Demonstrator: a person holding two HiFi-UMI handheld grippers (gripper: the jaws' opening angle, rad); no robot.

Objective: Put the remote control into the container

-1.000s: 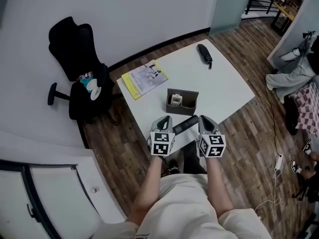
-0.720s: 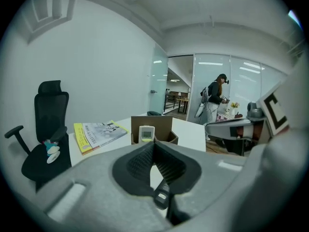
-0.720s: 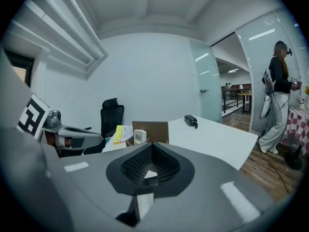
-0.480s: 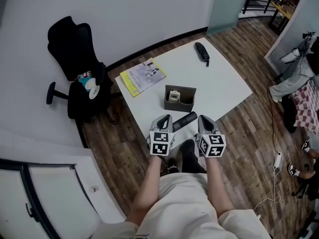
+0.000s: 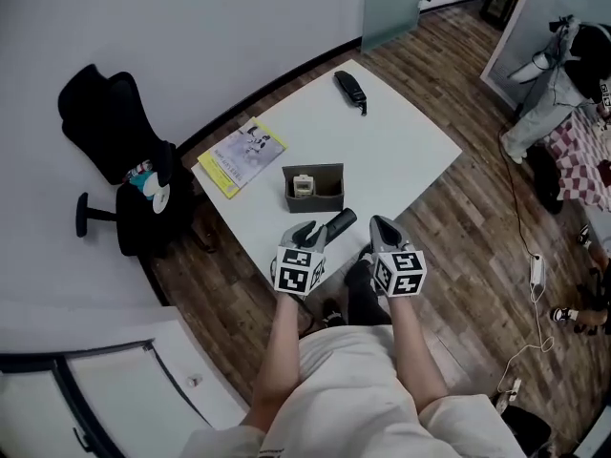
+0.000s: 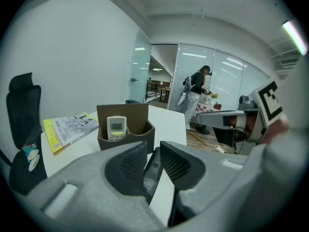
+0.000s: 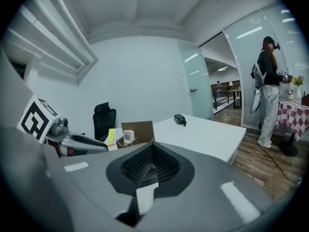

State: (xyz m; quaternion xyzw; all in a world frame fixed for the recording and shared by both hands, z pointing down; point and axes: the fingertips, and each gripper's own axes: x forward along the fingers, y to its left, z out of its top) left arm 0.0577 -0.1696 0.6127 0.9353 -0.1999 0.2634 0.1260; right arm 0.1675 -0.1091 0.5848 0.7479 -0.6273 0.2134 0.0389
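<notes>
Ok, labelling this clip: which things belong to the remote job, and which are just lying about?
Job: near black remote, brown container.
Lying about: white remote inside that container, far black remote, magazine, office chair.

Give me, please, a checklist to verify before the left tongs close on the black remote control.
1. The black remote is between the left tongs: ok; the jaws have just been opening, pads not pressing.
2. It lies flat on the table: ok.
3. The container has free room beside the white remote: ok.
4. The right tongs are shut and empty: ok.
5. Grip at the remote's middle: cannot tell.
</notes>
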